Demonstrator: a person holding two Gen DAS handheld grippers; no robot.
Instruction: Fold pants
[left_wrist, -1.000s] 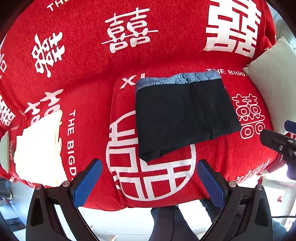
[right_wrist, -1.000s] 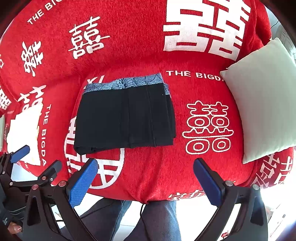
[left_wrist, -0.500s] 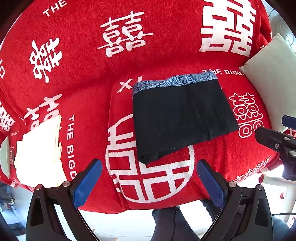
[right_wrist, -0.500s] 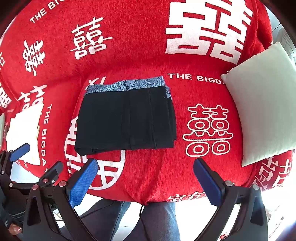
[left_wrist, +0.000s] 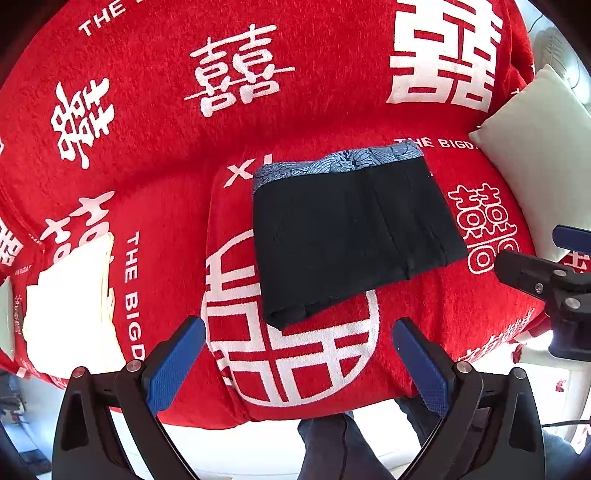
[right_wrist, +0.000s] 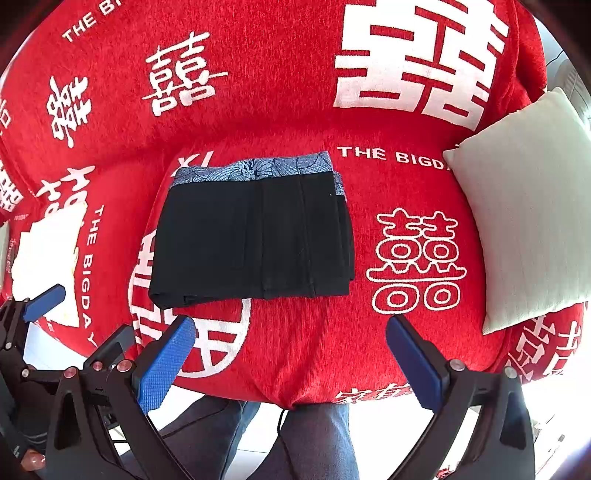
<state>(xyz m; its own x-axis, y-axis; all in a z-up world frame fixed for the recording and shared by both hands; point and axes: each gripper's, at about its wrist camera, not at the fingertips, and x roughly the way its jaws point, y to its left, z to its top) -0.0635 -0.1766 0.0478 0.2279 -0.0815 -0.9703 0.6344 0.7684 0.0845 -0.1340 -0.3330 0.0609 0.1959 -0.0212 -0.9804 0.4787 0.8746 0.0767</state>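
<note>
The black pants (left_wrist: 351, 236) lie folded into a compact rectangle on the red sofa seat (left_wrist: 295, 354), with a blue patterned waistband along the far edge. They also show in the right wrist view (right_wrist: 255, 240). My left gripper (left_wrist: 299, 354) is open and empty, held above the seat's front edge, short of the pants. My right gripper (right_wrist: 291, 354) is open and empty, also near the front edge. Each gripper shows at the edge of the other's view.
The sofa is covered in a red throw with white characters. A pale cushion (right_wrist: 524, 221) leans at the right end. A cream folded cloth (left_wrist: 70, 306) lies at the left. The person's legs in jeans (right_wrist: 314, 439) are below the seat edge.
Both grippers have drawn back slightly from the sofa; the pants lie still and appear a little higher in both views.
</note>
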